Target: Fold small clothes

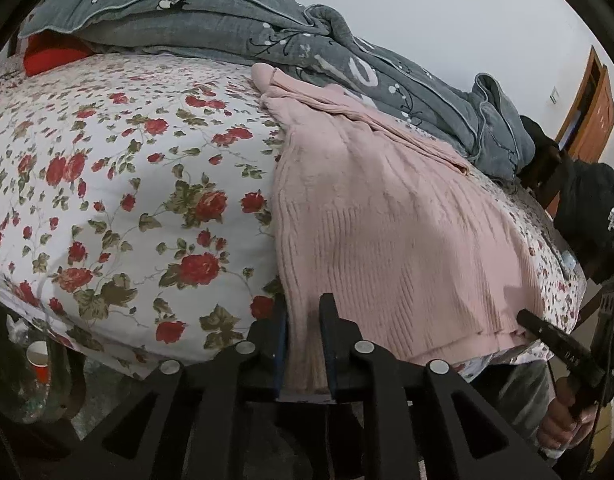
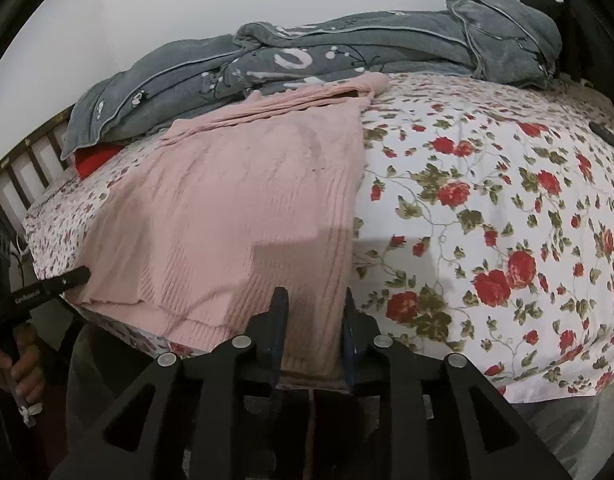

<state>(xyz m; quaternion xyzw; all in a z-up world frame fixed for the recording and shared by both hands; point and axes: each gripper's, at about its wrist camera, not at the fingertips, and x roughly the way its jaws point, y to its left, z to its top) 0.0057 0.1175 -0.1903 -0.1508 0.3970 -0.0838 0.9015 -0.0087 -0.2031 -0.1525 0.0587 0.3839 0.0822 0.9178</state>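
A pink ribbed knit sweater (image 1: pixel 387 220) lies flat on the floral bed sheet (image 1: pixel 127 200), its hem at the bed's near edge. It also shows in the right wrist view (image 2: pixel 235 208). My left gripper (image 1: pixel 305 320) sits at the hem's left corner, its jaws a little apart with the pink fabric between them. My right gripper (image 2: pixel 313 312) sits at the hem's right corner, jaws wider apart around the fabric. Each gripper shows at the edge of the other's view: the right one (image 1: pixel 555 344), the left one (image 2: pixel 55 284).
A grey quilt (image 1: pixel 267 32) is heaped along the far side of the bed, over a red pillow (image 1: pixel 51 56). A wooden headboard (image 2: pixel 23 172) stands at one end. A red paper cup (image 1: pixel 39 360) stands on the floor. A wooden door (image 1: pixel 591 100) is far right.
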